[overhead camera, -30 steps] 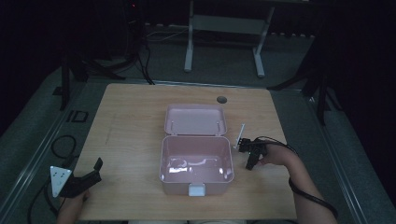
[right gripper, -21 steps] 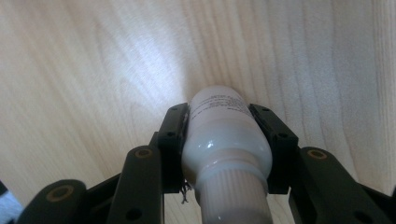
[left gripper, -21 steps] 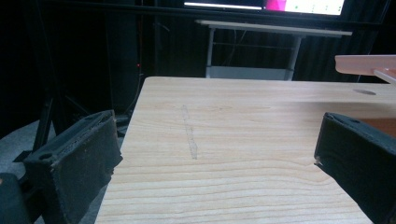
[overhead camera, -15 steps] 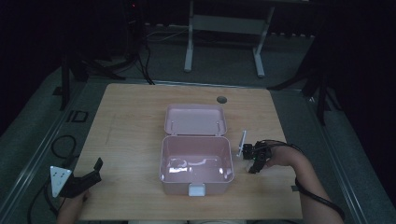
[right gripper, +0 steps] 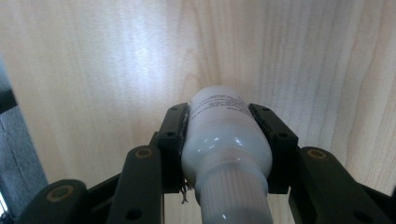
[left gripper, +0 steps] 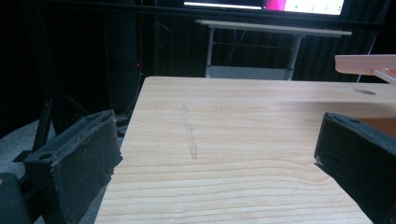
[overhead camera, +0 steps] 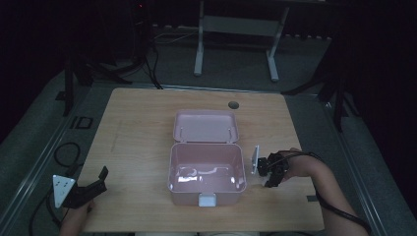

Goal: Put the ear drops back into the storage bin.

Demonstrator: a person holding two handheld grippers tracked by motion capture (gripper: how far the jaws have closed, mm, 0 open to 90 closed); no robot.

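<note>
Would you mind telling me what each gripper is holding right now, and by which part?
The right gripper clamps a white bottle across its body, just above the ribbed cap. The left gripper holds nothing.

open pink box (overhead camera: 206, 169) blocks the table (overhead camera: 137, 128) centre; bare wood lies left and far right.

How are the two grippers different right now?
The right gripper is shut on a white bottle; the left gripper stands open with nothing between its jaws. The right sits beside the pink box; the left rests at the table's near left corner. Both have black jaws.
</note>
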